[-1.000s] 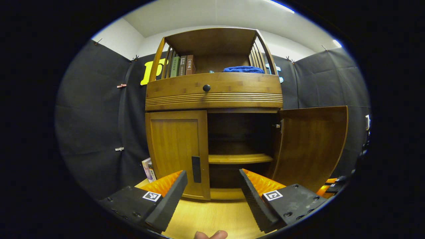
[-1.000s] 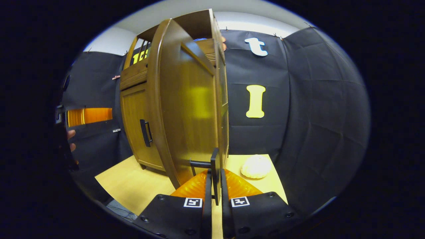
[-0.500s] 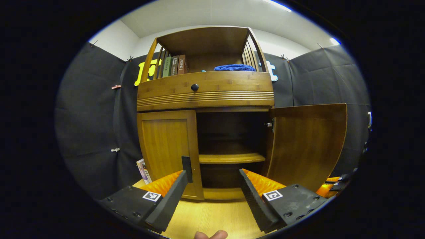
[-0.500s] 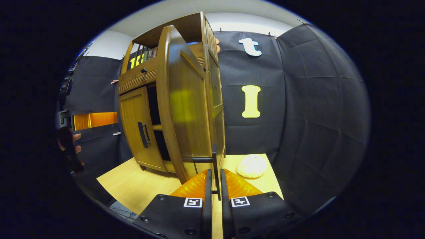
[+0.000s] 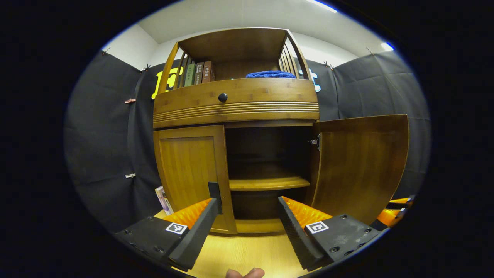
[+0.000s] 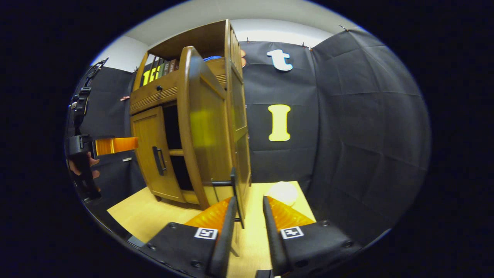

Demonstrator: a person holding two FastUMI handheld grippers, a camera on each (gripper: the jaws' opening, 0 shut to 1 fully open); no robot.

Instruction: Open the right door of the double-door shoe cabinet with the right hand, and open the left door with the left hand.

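Right claw [image 6: 249, 216] newly parted, tabletop [image 6: 154, 220] below

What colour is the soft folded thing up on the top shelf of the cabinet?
The folded cloth is blue. It shows best in the left gripper view.

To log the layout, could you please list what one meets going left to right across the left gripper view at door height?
Closed left door → open shelf → open right door.
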